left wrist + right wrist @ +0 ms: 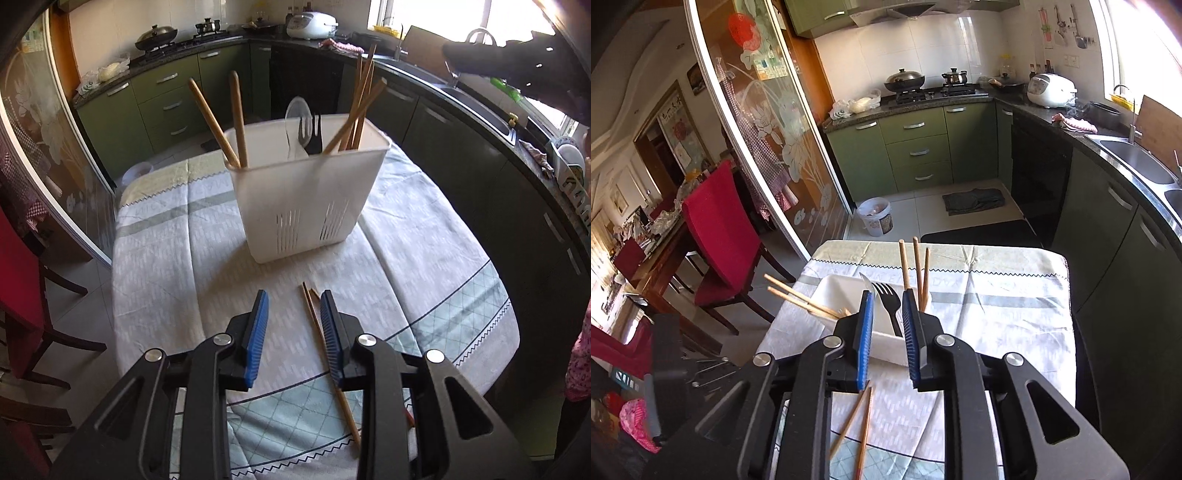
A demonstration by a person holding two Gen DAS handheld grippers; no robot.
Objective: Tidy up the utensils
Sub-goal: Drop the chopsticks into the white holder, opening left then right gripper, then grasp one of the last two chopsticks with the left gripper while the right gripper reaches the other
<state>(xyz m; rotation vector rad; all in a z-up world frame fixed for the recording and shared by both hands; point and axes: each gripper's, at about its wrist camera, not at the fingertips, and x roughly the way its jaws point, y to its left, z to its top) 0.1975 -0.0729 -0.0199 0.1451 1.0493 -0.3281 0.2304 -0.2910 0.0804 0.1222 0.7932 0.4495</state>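
You are hovering both gaping, empty grippers, left gripper [294, 325] and right gripper [888, 332], over two loose chopsticks [314, 317] lying on the counter [424, 258] before the white utensil caddy [303, 199], likely the next pickup.

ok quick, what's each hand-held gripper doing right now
Left hand-held gripper: open, holding nothing.
Right hand-held gripper: open, holding nothing.

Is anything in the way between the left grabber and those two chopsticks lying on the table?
No. The loose chopsticks lie on the tablecloth right below the open left gripper, with nothing visible between them. The white holder stands farther back.
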